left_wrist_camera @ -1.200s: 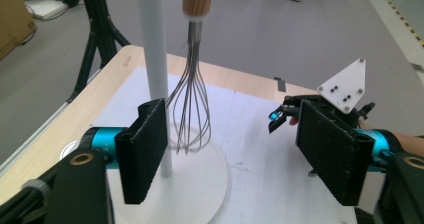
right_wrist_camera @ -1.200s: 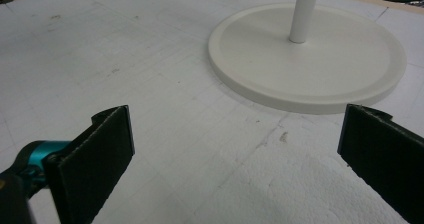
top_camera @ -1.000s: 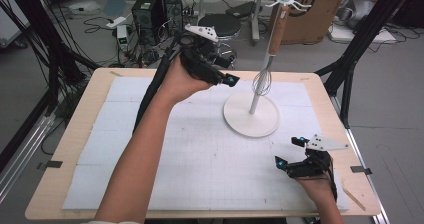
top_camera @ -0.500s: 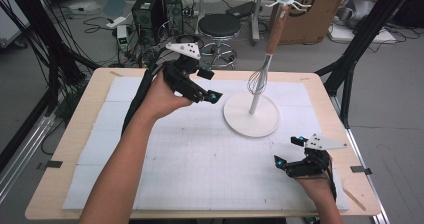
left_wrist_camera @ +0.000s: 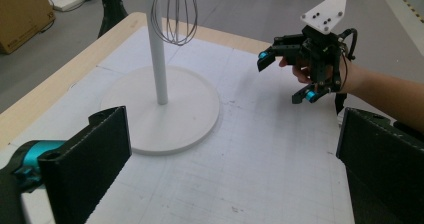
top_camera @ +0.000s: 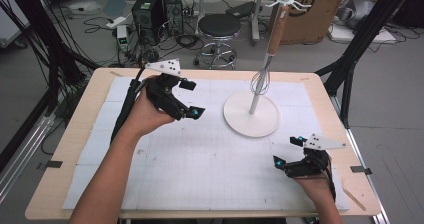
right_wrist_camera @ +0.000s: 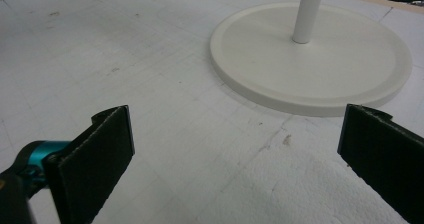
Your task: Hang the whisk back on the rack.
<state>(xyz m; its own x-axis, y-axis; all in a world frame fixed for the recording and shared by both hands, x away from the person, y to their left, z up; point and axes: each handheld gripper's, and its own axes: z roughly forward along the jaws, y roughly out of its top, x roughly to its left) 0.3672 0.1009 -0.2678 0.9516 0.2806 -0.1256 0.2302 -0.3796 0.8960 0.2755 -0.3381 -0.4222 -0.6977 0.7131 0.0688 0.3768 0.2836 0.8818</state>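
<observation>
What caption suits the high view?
Two open grippers, left and right, flank a whisk hanging on a white stand.

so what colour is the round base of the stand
White, round base seen best in the right gripper view.

Left gripper (top_camera: 191,98) raised, fingers apart; right gripper (top_camera: 289,151) low, fingers apart.

Grippers: two, left gripper (top_camera: 191,98), right gripper (top_camera: 287,151)
Whisks: one whisk (top_camera: 260,81)
Stands: one stand (top_camera: 251,115)
</observation>
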